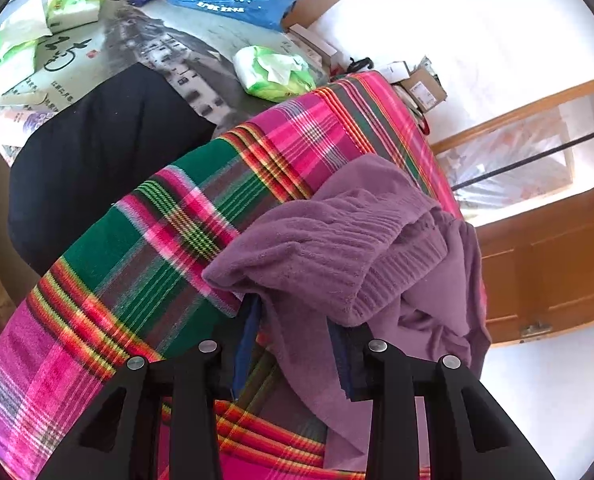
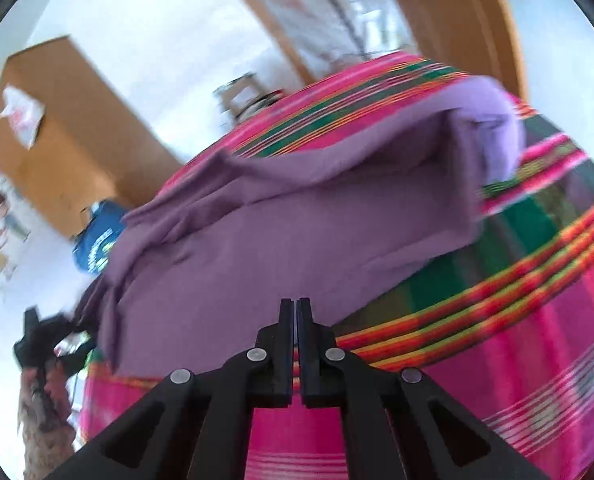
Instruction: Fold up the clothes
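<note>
Mid-fold: the purple sweater (image 1: 337, 240) lies bunched on the plaid blanket (image 1: 145, 240). Left gripper (image 1: 293, 360) clamped on a fold of it — right gripper (image 2: 295, 304) pinched together, apparently on the hem. Next, I'd say, carry both edges across evenly.

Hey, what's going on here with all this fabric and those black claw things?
A person is folding clothes with two handheld grippers. A purple knit garment lies bunched on a bright pink and green plaid blanket. The left gripper holds a bunched fold of the garment between its fingers, lifted off the blanket. The right gripper is shut at the garment's near edge; whether it pinches cloth is unclear. Nothing looks neatly folded yet.
</note>
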A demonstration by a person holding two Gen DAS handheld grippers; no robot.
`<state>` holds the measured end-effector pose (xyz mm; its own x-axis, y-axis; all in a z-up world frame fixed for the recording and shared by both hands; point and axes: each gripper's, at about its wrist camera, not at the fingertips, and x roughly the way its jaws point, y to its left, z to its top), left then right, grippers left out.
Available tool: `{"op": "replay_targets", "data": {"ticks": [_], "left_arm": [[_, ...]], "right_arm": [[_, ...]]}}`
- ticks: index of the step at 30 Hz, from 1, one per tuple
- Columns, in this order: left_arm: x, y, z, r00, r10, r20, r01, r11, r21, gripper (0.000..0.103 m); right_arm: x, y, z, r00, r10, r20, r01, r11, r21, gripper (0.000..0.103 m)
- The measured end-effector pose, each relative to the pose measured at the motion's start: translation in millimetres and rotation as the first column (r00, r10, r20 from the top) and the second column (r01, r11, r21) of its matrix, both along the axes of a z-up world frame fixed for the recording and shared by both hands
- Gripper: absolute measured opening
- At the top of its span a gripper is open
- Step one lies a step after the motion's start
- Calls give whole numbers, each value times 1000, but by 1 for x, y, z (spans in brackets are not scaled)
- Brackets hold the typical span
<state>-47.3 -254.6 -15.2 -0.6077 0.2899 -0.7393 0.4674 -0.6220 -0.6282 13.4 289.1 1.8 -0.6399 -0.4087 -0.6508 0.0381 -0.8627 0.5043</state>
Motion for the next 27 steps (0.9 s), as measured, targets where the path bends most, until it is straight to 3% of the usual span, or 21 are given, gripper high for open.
{"op": "replay_targets", "data": {"ticks": [6,12,16,20,23,27], "left_arm": [[-5,-2,1,1000,-16,-6,16,1000,-22,36],[1,-6,6,999,-13,-33,8,990,-139,37],[7,-6,7,999,-34,-42,22,965,-261,45],[8,0,12,996,-71,-53,42,909,-415,46],[5,14,18,990,-131,-50,80,824,-562,46],[-6,24,23,982,-187,-35,119,746,-655,46]], "right_arm": [[1,-38,0,994,110,5,-110,994,11,4],[2,-55,-6,986,163,29,-164,986,16,8],[2,-67,-8,981,188,39,-189,982,21,9],[1,-81,-10,975,216,45,-218,975,31,9],[0,-88,-13,972,230,56,-232,972,31,9],[1,-95,-16,966,248,67,-251,968,30,9]]}}
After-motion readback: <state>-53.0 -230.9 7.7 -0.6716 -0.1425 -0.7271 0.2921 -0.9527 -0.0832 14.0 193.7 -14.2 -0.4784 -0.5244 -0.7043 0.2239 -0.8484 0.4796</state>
